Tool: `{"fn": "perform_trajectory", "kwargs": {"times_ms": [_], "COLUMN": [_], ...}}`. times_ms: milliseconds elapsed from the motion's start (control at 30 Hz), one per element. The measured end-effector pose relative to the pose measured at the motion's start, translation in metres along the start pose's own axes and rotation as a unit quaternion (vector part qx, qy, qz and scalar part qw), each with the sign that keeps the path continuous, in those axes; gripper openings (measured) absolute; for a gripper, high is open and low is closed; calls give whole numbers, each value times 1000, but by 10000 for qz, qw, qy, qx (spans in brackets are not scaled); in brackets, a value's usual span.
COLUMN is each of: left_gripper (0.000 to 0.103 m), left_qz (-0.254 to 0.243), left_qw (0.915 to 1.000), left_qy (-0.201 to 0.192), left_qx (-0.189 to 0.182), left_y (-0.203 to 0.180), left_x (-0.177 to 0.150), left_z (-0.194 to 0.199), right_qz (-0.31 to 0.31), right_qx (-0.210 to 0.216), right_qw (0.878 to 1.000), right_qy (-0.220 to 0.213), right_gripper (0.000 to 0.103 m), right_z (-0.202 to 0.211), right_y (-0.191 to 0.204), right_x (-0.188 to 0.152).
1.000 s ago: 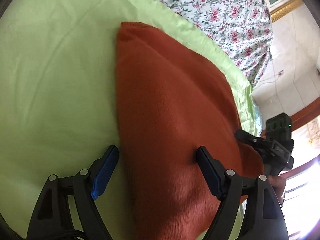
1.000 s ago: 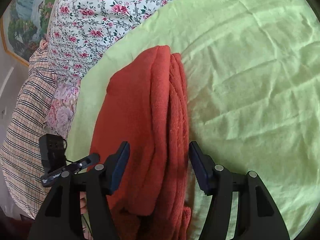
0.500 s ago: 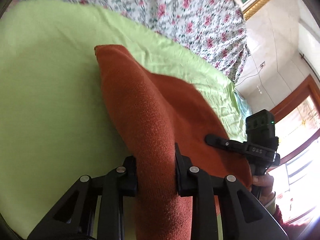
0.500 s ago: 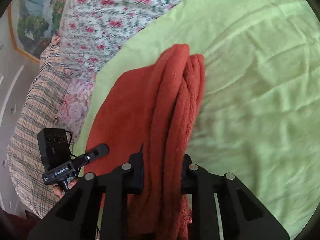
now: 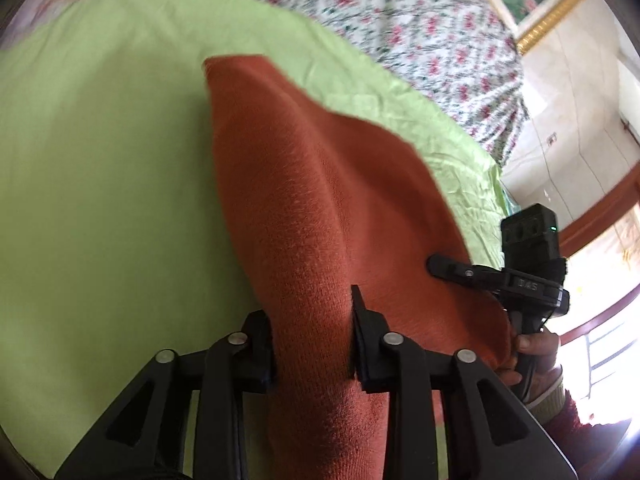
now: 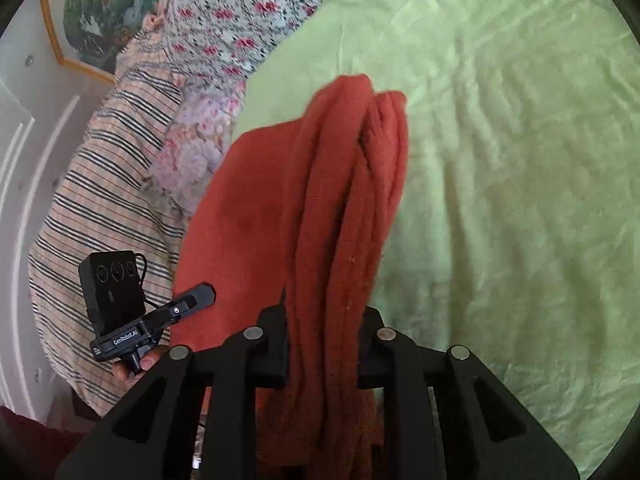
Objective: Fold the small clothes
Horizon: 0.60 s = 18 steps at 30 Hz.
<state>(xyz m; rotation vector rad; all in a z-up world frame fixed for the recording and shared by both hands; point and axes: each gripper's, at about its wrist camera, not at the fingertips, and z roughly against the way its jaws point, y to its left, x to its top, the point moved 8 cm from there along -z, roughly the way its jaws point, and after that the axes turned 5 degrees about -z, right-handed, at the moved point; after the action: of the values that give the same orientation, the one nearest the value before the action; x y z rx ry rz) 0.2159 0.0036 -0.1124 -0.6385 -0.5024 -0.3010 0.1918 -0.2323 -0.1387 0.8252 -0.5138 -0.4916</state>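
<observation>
A rust-red knit garment [image 5: 320, 184] lies on the green bedsheet [image 5: 100, 160], its near part raised into a ridge. My left gripper [image 5: 310, 320] pinches that ridge between its pads; its jaws are opening slightly with the cloth still pressed between them. In the right wrist view the same garment [image 6: 256, 208] shows a bunched, several-layered edge [image 6: 372, 184], and my right gripper [image 6: 324, 320] is shut on it. Each view shows the other hand-held gripper at the garment's far side, with a person's hand [image 5: 536, 344] on its handle.
A floral cover [image 5: 420, 28] lies along the far edge of the green sheet [image 6: 520, 160]. A striped checked cloth [image 6: 92, 208] and a pale flowered piece [image 6: 196, 160] sit beside the garment. A framed picture [image 6: 80, 12] hangs on the wall, and a bright window [image 5: 608, 320] is at right.
Both grippers stood open around the garment's edges a second ago; they have closed on the cloth and moved across the bed, gathering its near part into raised folds.
</observation>
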Motion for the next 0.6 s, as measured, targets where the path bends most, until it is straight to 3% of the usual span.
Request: {"fn": "perform_trajectory", "kwargs": {"times_ms": [67,133,267,467,500,600], "left_gripper": [43,61,64,64,60,15], "left_qz": [255,430,754,1051,1035,909], "left_qw": [9996,9989,9965,9935,9937,9947], "left_qy": [-30,-78,-322,-439,-415,-403], "left_qx": [-143,-190,-178,-10,62,264], "left_y": [7,14,35,72,80,92], "left_x": [0,6,35,100,110,133], "left_z": [1,2,6,-22,-29,-43], "right_qz": [73,197,347,215,185,208], "right_qx": [-130,-334,-604,-614,-572,-555], "right_qw": [9999,9992,9976,9964,9964,9959], "right_qy": [59,82,23,-537,-604,-688], "right_gripper": [26,31,46,47,47,47], "right_z": [-2,-1,12,42,45,49], "right_y": [-2,0,2,-1,1,5], "right_x": [-2,-2,3,17,18,18]}}
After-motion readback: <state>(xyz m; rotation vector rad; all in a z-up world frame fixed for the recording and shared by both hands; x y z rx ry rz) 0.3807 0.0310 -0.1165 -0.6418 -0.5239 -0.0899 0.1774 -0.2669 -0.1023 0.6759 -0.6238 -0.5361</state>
